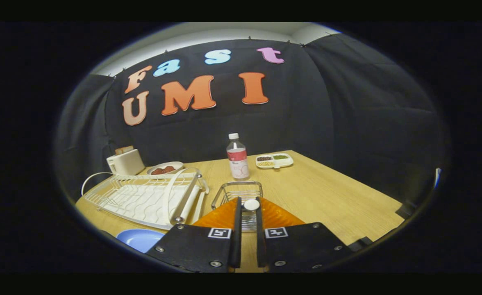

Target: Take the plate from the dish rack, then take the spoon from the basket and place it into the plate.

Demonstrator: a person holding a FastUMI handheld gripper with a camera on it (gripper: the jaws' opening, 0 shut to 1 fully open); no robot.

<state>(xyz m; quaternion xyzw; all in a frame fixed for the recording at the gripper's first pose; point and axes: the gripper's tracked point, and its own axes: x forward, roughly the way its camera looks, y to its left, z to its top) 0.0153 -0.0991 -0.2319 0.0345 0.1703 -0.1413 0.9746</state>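
Centrally, the jaws (249, 207) stand nearly closed, gripping the white spoon (251, 204) by its end, above the wire basket (237, 192), which lies just ahead of and partly under them. One blue plate (139, 239) rests on the tabletop (327, 196) near the jaws' left side, in front of the white dish rack (142, 196), so the plate step appears done and the spoon is in transit. To finish well, the grip should be kept firm, the spoon carried clear of the basket rim, swung left over the plate and lowered until it touches before release. Counted outward: one spoon, one basket, one plate, one dish rack, one bottle (237, 157) beyond the basket, one divided tray (274, 160), one bowl (165, 168) and one toaster (125, 161).
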